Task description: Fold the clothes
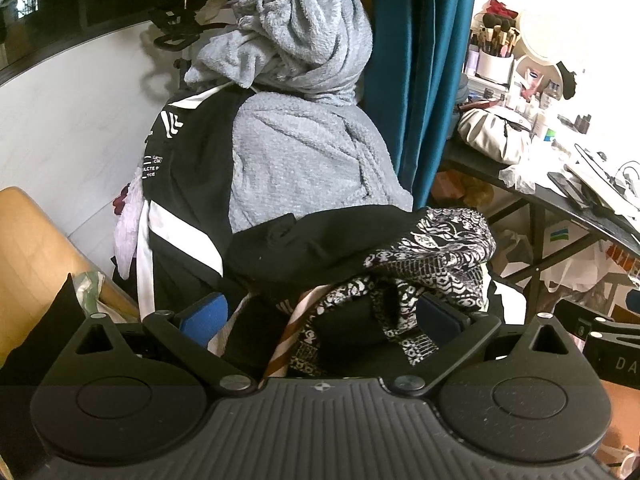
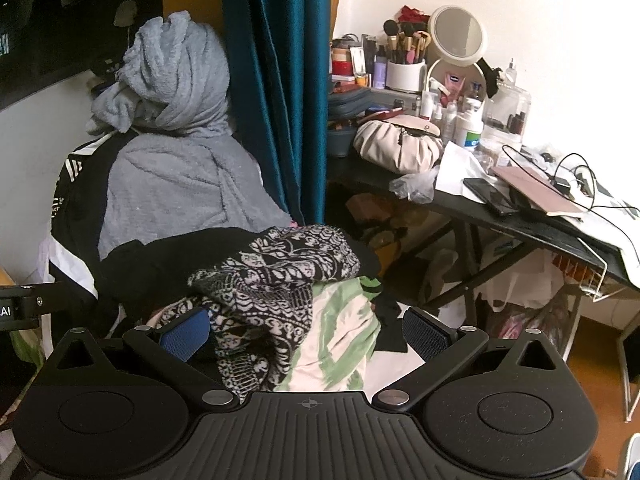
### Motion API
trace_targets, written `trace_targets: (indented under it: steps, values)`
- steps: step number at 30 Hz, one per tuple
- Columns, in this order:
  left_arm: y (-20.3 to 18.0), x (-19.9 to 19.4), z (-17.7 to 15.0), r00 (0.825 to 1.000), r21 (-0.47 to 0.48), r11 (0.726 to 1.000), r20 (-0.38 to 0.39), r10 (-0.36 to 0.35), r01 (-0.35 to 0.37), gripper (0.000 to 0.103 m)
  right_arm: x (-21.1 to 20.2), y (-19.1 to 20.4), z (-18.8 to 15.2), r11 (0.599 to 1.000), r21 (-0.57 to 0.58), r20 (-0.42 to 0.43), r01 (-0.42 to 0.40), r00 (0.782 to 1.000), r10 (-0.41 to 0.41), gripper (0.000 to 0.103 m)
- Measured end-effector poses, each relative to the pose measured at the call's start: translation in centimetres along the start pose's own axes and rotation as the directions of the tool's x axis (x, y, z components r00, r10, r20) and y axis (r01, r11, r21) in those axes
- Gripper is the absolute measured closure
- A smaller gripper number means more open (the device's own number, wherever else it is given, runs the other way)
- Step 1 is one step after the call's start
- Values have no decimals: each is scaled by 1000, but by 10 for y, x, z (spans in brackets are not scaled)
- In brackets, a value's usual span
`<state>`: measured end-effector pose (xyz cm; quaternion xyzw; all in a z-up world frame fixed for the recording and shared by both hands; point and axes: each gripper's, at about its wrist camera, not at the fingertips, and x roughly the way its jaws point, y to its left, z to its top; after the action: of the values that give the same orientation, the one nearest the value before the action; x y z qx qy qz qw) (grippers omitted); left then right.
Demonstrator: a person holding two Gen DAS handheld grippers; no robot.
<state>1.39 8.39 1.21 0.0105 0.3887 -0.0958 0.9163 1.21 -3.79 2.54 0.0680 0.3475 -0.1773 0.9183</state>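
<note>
Clothes (image 2: 264,280) lie heaped before you; both your left gripper (image 1: 322,316) and right gripper (image 2: 306,334) hold their jaws spread wide around the patterned black-and-white garment (image 1: 432,256). White cup (image 2: 406,75) on the bench (image 2: 500,220) holds makeup brushes (image 2: 404,40).

Grey fleece robe (image 1: 304,152), black-and-white patterned cloth (image 2: 276,280), teal curtain (image 2: 276,80), perhaps green-striped garment (image 2: 340,336)

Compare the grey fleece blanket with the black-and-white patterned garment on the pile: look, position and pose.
The grey fleece blanket is plain and fluffy; the black-and-white patterned garment is thinner, with a busy print. The blanket sits at the back, draped high and bunched at its top; the patterned garment lies low at the front, crumpled, close to the open right gripper. Neither is folded, and neither gripper holds either; the left gripper is open too.
</note>
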Motion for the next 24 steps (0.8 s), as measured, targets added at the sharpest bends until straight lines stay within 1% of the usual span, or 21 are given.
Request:
trace_targets:
  steps: [10,24]
  values:
    - [25,3,-3,1000,30,999,-8,-27,27,1,-1,30,-7,1000,14,-7,28,1000,-28,1]
    - [47,1,-5,999,10,998,-5,-54,54,1,-10,51,-10,999,7,1,45,999,-45,1]
